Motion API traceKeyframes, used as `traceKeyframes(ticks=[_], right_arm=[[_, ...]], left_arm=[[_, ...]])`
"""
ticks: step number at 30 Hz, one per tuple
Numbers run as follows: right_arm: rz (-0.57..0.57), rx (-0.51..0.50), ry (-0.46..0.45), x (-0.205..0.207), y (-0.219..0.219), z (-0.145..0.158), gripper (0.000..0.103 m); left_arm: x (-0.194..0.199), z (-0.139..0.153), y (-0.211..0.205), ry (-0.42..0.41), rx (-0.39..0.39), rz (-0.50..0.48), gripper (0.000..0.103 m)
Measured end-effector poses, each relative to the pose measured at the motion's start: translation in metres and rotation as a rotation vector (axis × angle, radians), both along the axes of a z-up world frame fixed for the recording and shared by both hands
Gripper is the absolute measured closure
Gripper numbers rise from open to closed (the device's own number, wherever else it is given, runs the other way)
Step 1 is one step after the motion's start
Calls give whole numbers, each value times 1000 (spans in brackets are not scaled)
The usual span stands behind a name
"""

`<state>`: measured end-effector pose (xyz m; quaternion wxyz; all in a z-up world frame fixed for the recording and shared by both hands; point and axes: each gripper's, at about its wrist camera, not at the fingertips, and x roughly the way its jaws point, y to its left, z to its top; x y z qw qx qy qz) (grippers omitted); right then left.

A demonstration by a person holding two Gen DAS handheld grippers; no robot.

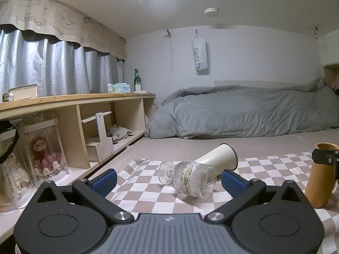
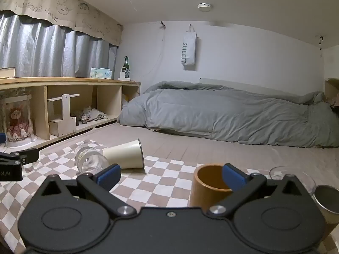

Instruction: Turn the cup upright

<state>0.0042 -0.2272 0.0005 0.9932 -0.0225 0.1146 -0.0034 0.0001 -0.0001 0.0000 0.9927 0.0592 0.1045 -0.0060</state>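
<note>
Left wrist view takes in a low bedroom: a grey duvet [image 1: 243,110] heaped along the far wall, a long wooden shelf [image 1: 74,101] under grey curtains, and in front a checked cloth [image 1: 148,192] spread over the floor.

On that cloth two cups lie on their sides. The cream cup [image 1: 218,157] rests behind, mouth towards the right; it looks light and stiff, probably easy to pinch across its wall. The ribbed glass goblet [image 1: 190,178] lies just in front of it, foot pointing left, and would likely be slippery and breakable, so a hold across the ribbed bowl rather than the thin stem seems safer. A tan cup [image 2: 209,186] already stands upright nearby.

The left tool [image 1: 167,180] has its fingers spread wide, the goblet between and just ahead of them, untouched. The right tool [image 2: 169,175] is likewise spread and holds nothing.
</note>
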Motion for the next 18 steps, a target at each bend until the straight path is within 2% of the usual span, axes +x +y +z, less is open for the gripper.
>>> traceKeyframes(ticks=[18], right_arm=[[0, -10, 6, 0, 0, -1, 0]], left_arm=[[0, 0, 0, -2, 2, 1, 0]])
